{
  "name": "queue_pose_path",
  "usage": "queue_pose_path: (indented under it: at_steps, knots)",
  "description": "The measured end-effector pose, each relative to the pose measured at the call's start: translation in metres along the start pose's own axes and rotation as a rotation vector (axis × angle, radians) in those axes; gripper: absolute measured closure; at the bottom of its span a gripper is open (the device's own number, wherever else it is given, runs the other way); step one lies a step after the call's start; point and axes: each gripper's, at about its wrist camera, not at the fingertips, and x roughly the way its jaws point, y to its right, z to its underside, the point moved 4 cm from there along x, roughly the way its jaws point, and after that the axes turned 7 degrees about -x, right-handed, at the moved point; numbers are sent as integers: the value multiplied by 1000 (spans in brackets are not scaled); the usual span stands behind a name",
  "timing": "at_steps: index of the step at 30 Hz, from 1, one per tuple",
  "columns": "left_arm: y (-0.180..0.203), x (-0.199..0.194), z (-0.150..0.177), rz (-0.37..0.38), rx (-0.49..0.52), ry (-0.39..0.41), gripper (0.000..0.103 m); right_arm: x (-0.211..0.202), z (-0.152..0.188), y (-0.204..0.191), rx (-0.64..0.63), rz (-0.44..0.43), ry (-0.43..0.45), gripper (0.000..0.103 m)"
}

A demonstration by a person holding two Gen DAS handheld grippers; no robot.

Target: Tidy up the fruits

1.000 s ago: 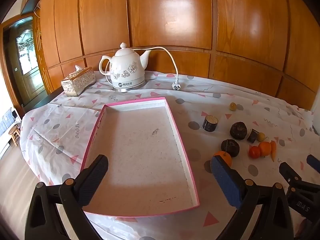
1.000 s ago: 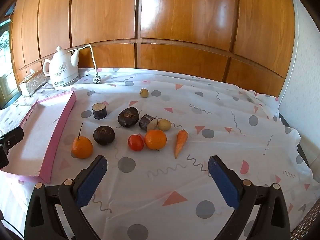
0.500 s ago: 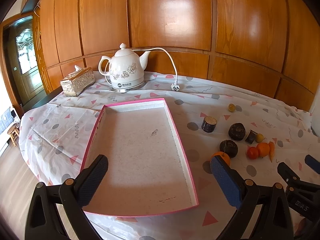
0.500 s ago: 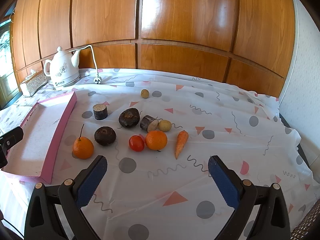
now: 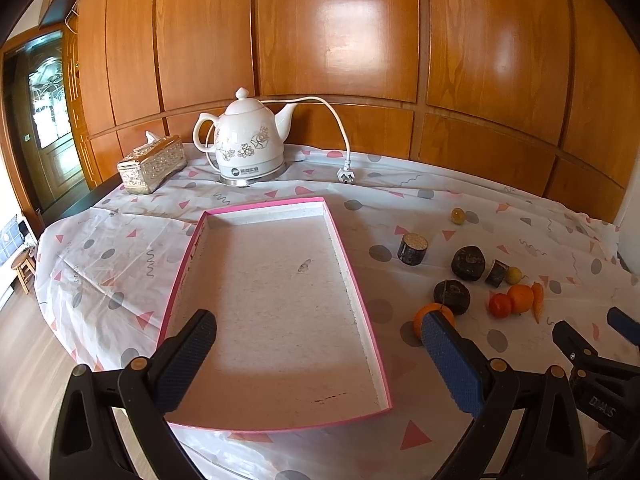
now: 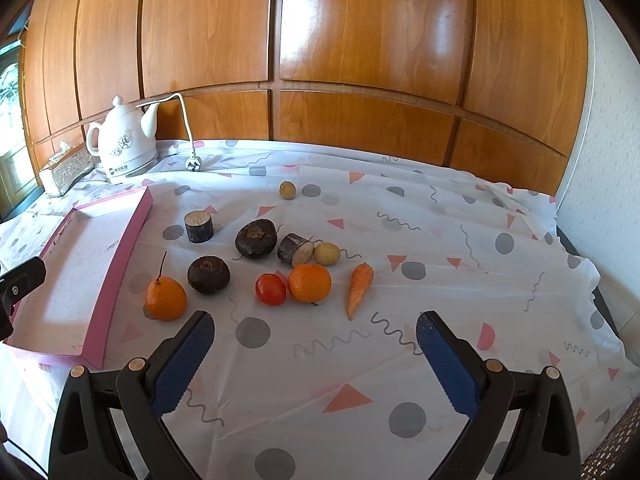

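A pink-rimmed shallow tray (image 5: 347,264) lies on the table; it also shows at the left of the right wrist view (image 6: 120,240). My left gripper (image 5: 320,356) is open and empty above its near end. My right gripper (image 6: 312,354) is open and empty, just short of the fruit group. That group holds a stemmed orange (image 6: 165,298), a round orange (image 6: 309,282), a tomato (image 6: 271,289), a carrot (image 6: 359,289), two dark round fruits (image 6: 208,274) (image 6: 256,238), two cut dark stubs (image 6: 198,226) (image 6: 295,249) and two small yellow fruits (image 6: 327,253) (image 6: 287,190).
A white electric kettle (image 5: 250,148) with a cord and loose plug (image 5: 346,176) stands at the back, beside a tissue box (image 5: 152,164). The patterned cloth covers the table up to wood wall panels. The table edge drops to the floor on the left.
Both grippers have drawn back and risen slightly, so the tray and fruits sit a little farther away. Nothing on the table has moved.
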Motion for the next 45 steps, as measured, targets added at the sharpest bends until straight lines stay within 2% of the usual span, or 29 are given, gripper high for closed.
queue_pose_path:
  at_steps: [35,45]
  knots:
    - [1,-2,0,7,-3,-1,0,-2,1,3,10,8,0,0]
    - [5,-4,1,31,0,-5,0,2,7,11,29,18,-13,0]
